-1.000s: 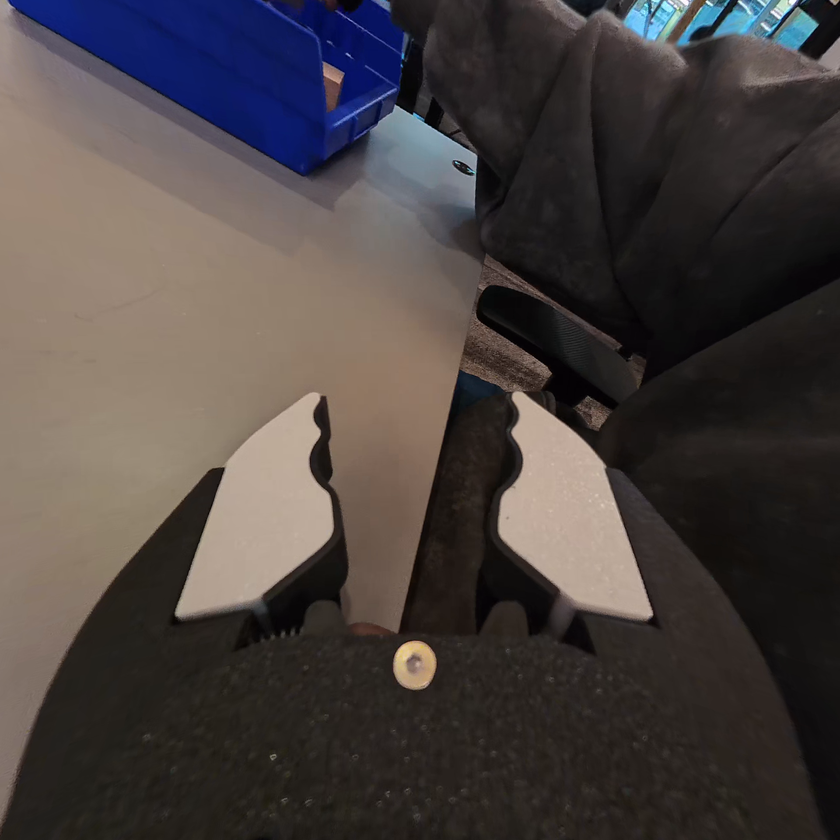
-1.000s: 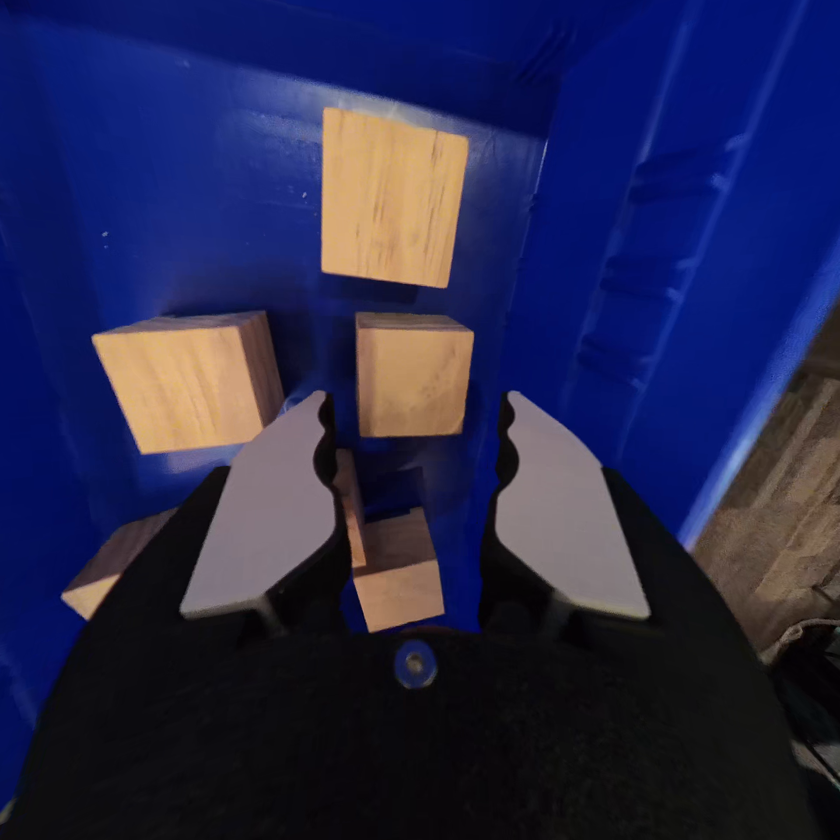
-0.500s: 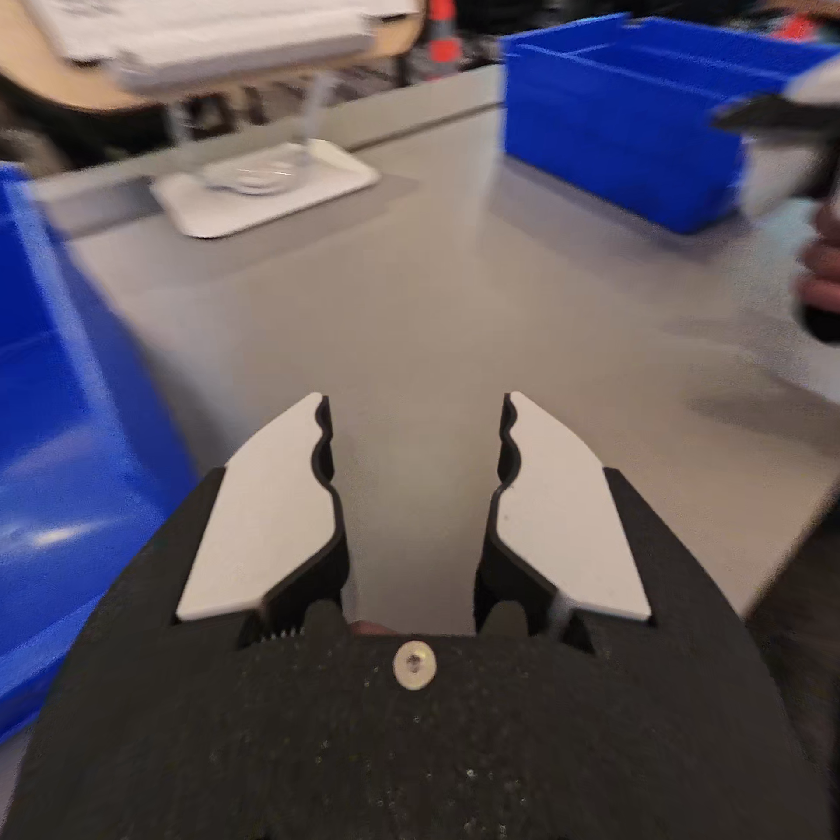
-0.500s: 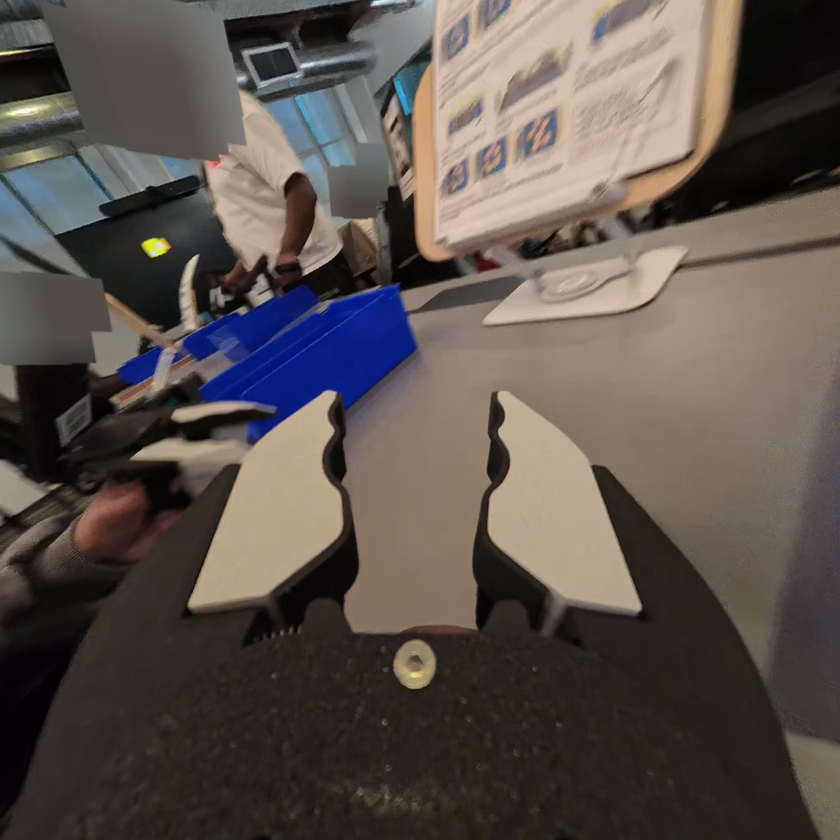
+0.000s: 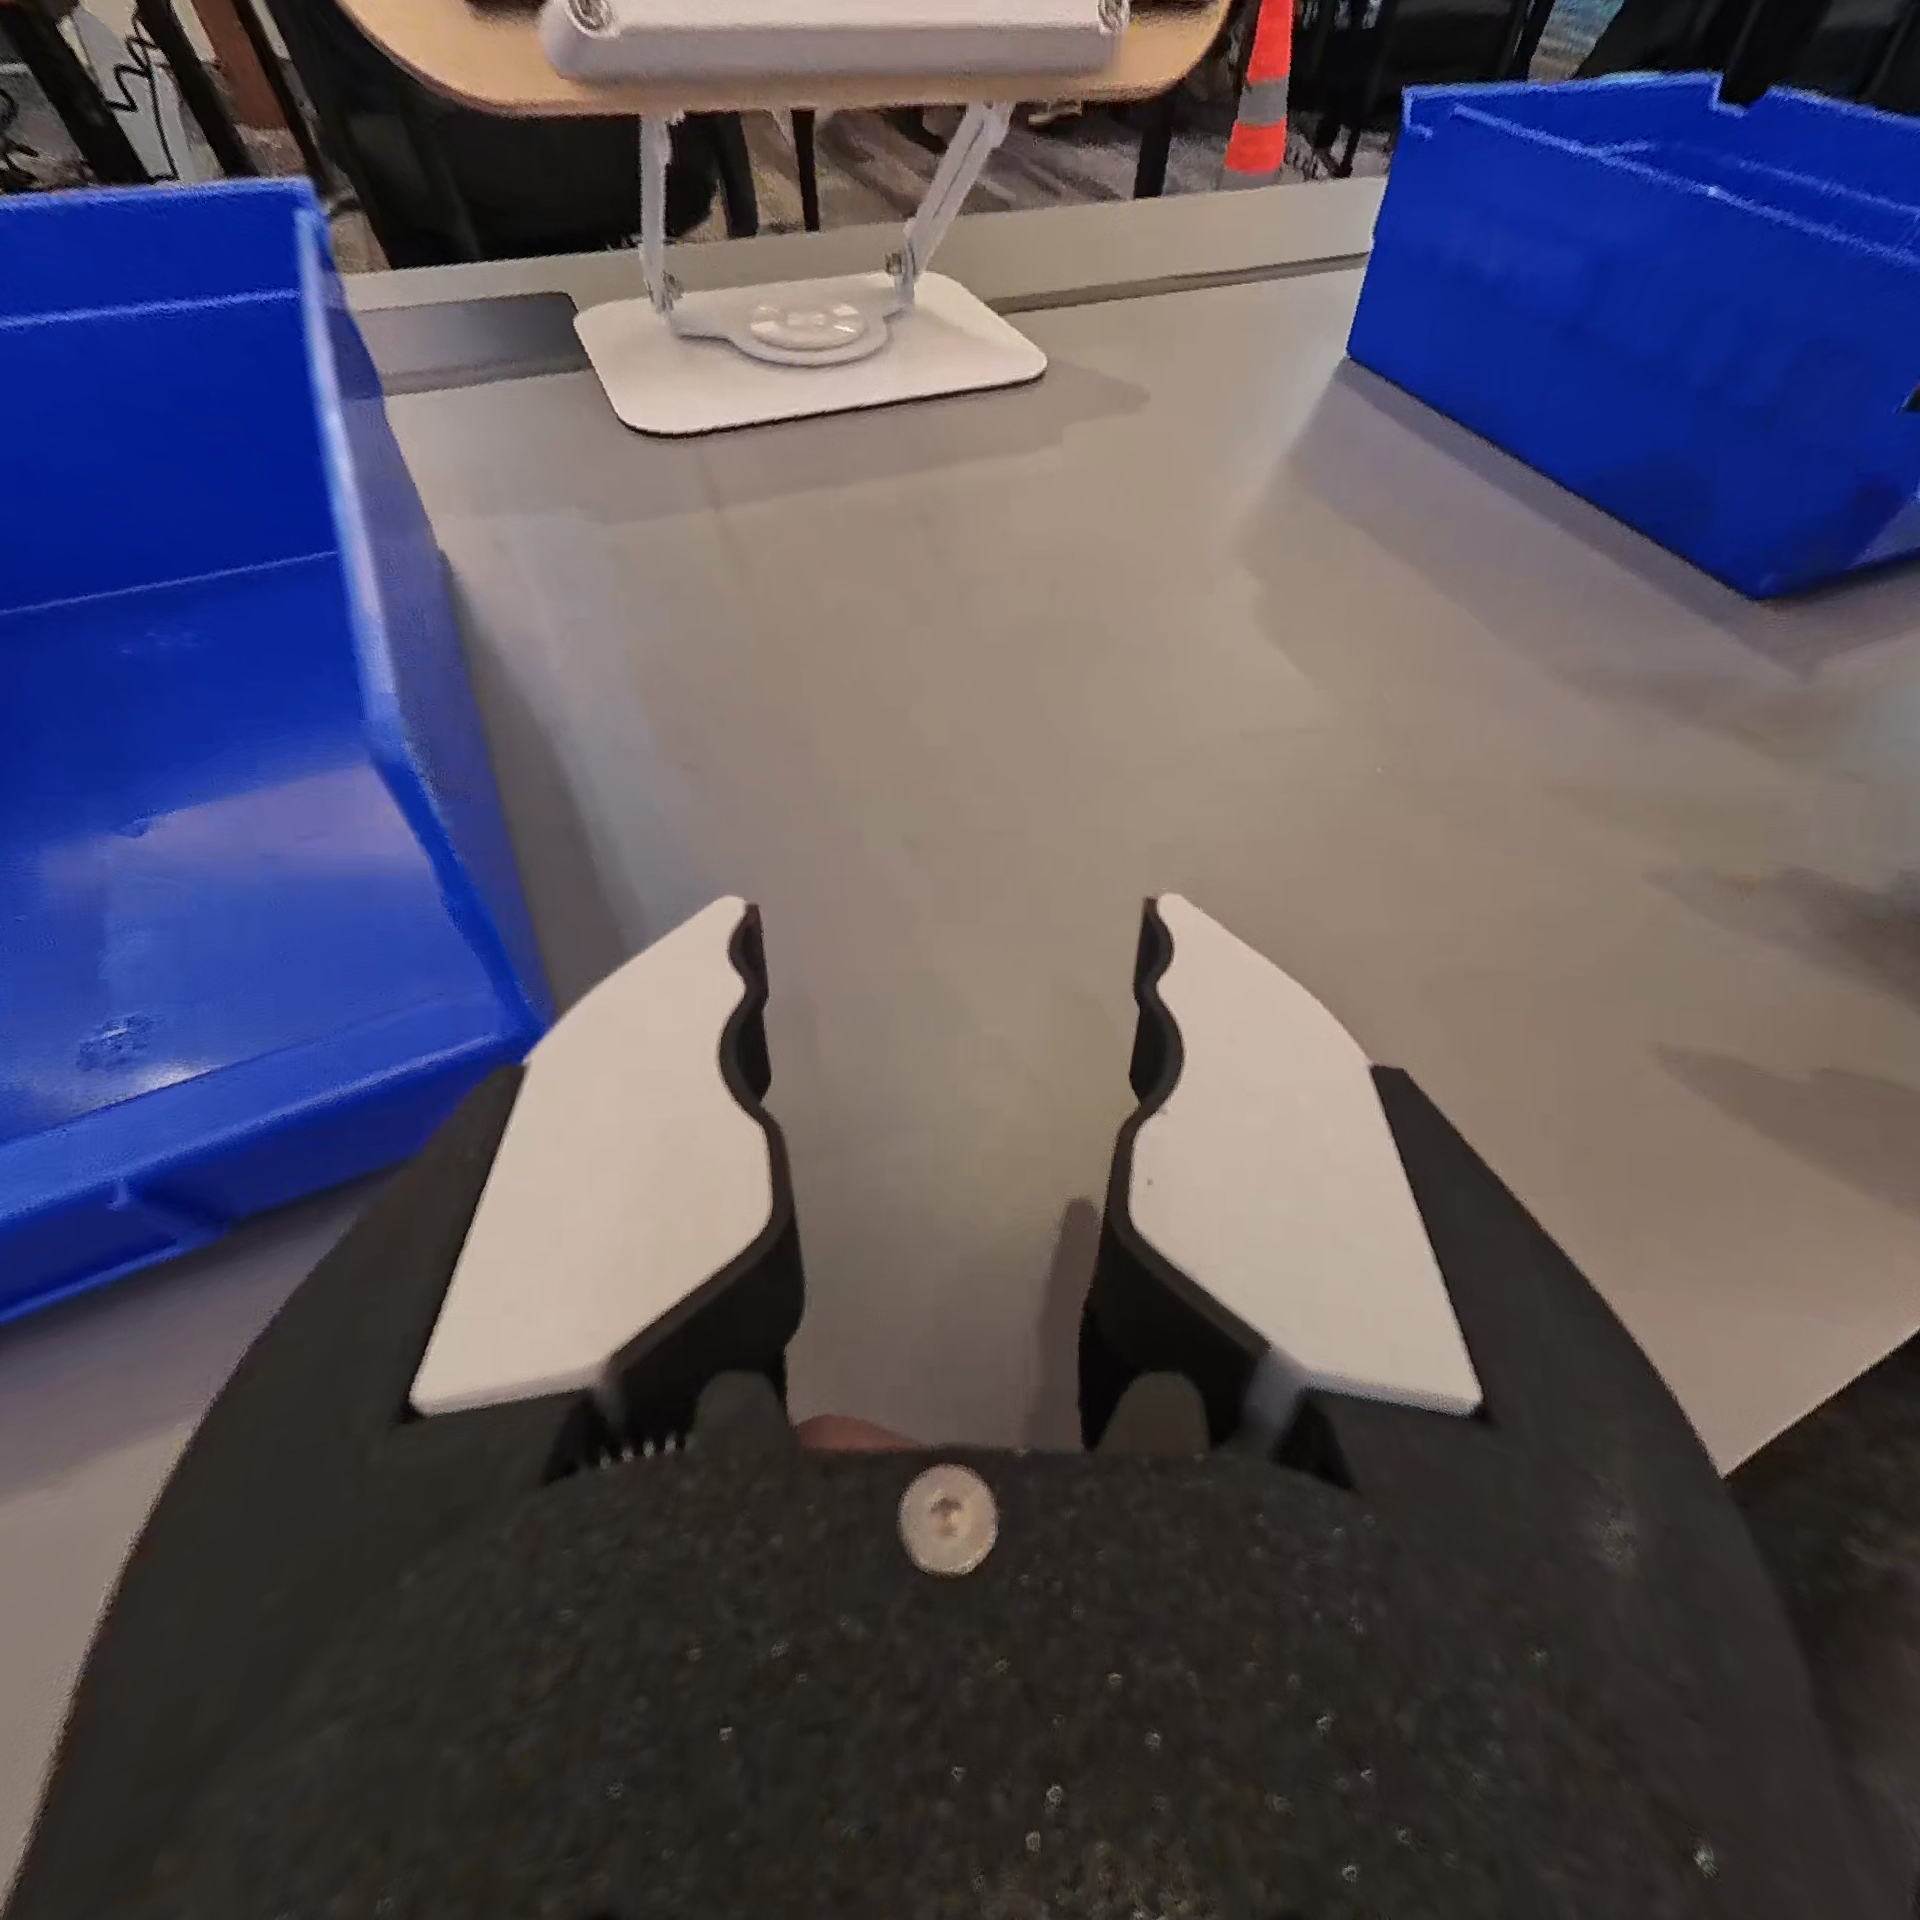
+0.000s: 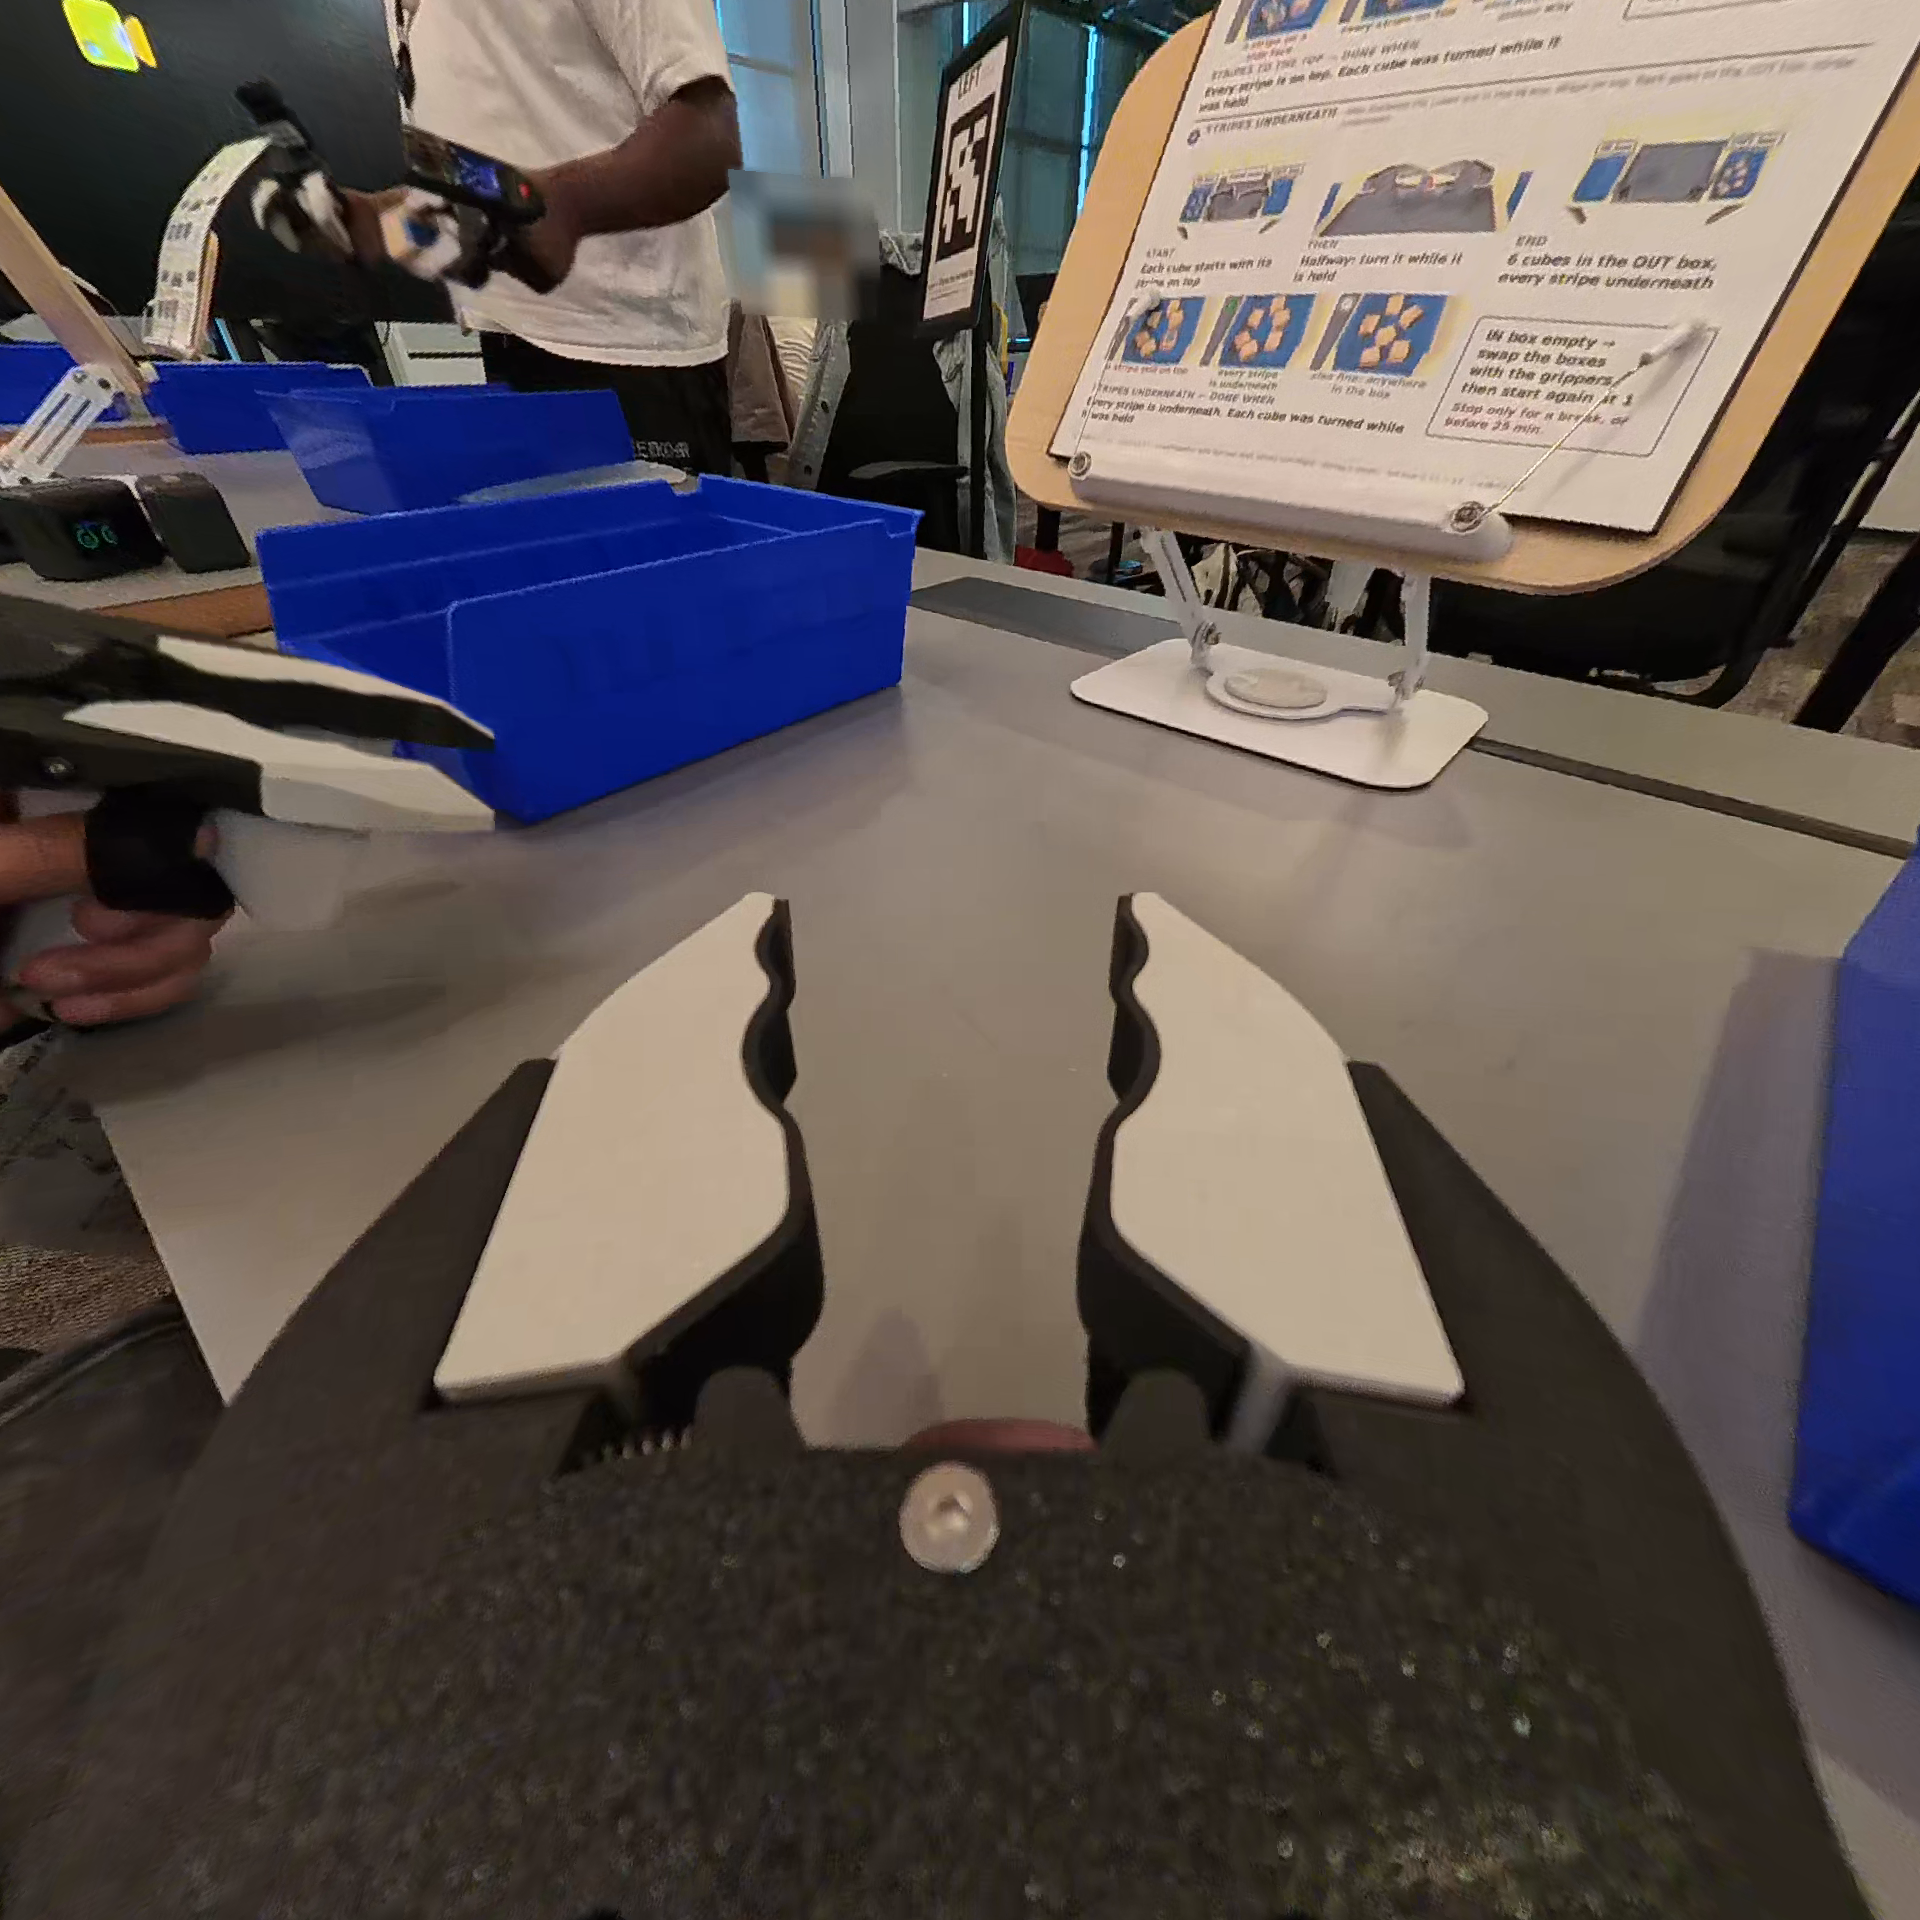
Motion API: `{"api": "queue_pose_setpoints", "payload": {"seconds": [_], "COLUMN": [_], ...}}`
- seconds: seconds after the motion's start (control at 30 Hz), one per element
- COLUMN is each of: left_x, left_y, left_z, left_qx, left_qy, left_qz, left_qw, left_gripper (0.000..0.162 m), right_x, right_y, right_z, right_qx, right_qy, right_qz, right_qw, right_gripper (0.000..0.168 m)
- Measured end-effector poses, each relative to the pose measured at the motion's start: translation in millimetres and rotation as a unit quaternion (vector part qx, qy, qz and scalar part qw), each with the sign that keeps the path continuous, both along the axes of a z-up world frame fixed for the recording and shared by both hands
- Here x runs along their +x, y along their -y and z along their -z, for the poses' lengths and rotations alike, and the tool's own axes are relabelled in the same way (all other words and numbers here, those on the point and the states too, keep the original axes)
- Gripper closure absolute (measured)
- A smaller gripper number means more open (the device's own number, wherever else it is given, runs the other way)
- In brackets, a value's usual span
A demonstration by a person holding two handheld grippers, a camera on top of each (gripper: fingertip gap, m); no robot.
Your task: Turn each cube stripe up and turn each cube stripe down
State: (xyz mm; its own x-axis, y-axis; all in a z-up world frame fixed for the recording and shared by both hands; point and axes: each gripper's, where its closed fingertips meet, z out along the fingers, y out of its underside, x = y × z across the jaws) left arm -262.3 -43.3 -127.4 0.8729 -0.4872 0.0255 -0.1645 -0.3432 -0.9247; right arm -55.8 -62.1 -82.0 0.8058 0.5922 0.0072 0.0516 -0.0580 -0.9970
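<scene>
No cube shows in either view. My left gripper (image 5: 945, 914) is open and empty, low over the grey table (image 5: 987, 675), beside the right wall of a blue bin (image 5: 364, 623). The visible part of that bin's inside is bare. A second blue bin (image 5: 1662, 343) stands at the far right. My right gripper (image 6: 945, 909) is open and empty over the table (image 6: 987, 831). The right wrist view also shows the left gripper (image 6: 483, 779) at the left, held in a hand, in front of the left bin (image 6: 623, 623). A corner of the right bin (image 6: 1870, 1247) shows at the edge.
A white stand base (image 5: 810, 343) at the table's far middle carries a wooden board with an instruction sheet (image 6: 1455, 260). A person in a white shirt (image 6: 582, 208) stands behind at another table with more blue bins (image 6: 416, 436). The near table edge (image 5: 1766, 1382) runs at right.
The right gripper came up out of the bin with the wooden cubes and now looks across the table. The left view swung from the table edge and lap to the table's middle. Both stayed open.
</scene>
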Motion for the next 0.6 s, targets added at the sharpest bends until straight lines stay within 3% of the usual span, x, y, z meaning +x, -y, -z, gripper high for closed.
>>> {"api": "queue_pose_setpoints", "payload": {"seconds": [0.17, 0.33, 0.43, 0.6], "left_x": [27, 181, 283, 388], "left_y": [6, 29, 18, -41], "left_z": [-6, -15, -23, -12], "left_qx": [0.057, 0.0, 0.004, -0.05], "left_qy": [-0.081, -0.03, -0.03, -0.015], "left_qz": [-0.015, 0.139, 0.188, 0.15], "left_qw": [0.995, 0.99, 0.982, 0.987], "left_gripper": [0.089, 0.082, 0.081, 0.081], "right_x": [56, 216, 304, 347], "right_y": [3, 9, 14, -1], "right_z": [-20, -35, -13, 35], "right_qx": [-0.033, 0.018, -0.033, -0.115], "right_qy": [-0.047, 0.002, -0.008, -0.06], "right_qz": [0.088, 0.304, 0.399, 0.415], "right_qw": [0.995, 0.953, 0.916, 0.901], "right_gripper": [0.104, 0.105, 0.102, 0.102]}}
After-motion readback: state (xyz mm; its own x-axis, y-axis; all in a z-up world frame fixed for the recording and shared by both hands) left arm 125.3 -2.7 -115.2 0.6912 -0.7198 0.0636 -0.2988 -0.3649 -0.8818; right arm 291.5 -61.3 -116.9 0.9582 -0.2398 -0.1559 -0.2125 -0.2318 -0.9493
